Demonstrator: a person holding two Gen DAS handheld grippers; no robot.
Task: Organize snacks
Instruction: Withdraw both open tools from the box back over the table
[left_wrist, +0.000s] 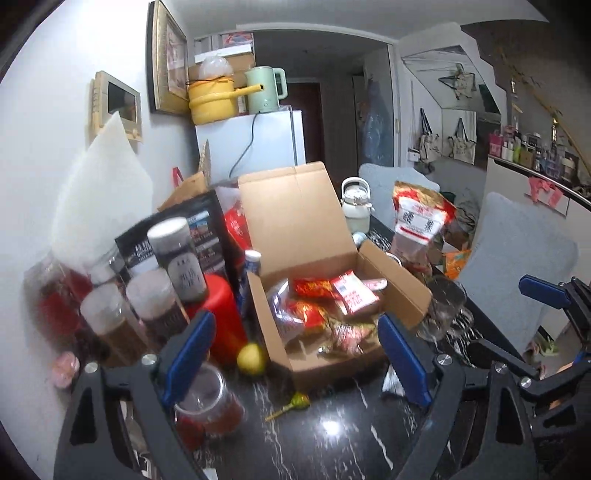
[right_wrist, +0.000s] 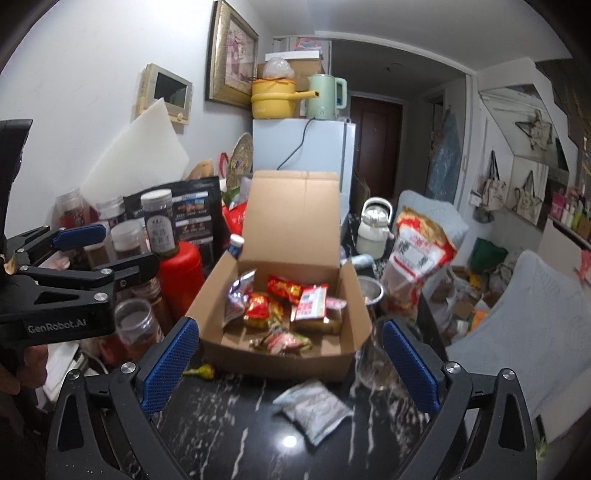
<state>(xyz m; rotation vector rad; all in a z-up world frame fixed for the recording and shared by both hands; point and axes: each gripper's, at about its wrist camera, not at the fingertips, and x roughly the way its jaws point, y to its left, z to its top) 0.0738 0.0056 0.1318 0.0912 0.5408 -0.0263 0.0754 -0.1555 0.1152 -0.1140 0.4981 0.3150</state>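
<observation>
An open cardboard box (left_wrist: 295, 221) (right_wrist: 273, 354) stands on the black marble table, lid up, with several red and silver snack packets (left_wrist: 332, 306) (right_wrist: 291, 306) inside. My left gripper (left_wrist: 295, 318) is open in front of the box with nothing between its pads. My right gripper (right_wrist: 290, 325) is open too, a little back from the box's front wall. A silver packet (right_wrist: 314, 410) lies on the table between the right gripper's fingers, not touched. A green wrapped candy (left_wrist: 295, 402) (right_wrist: 201, 371) lies before the box. Each gripper shows at the edge of the other's view.
Jars and a red canister (left_wrist: 221, 314) crowd the left of the box; a glass jar (left_wrist: 207, 406) stands by my left finger. A yellow ball-like fruit (left_wrist: 251, 358) touches the box corner. A tall red-and-white bag (right_wrist: 417, 251) and a clear glass (right_wrist: 373, 362) stand to the right.
</observation>
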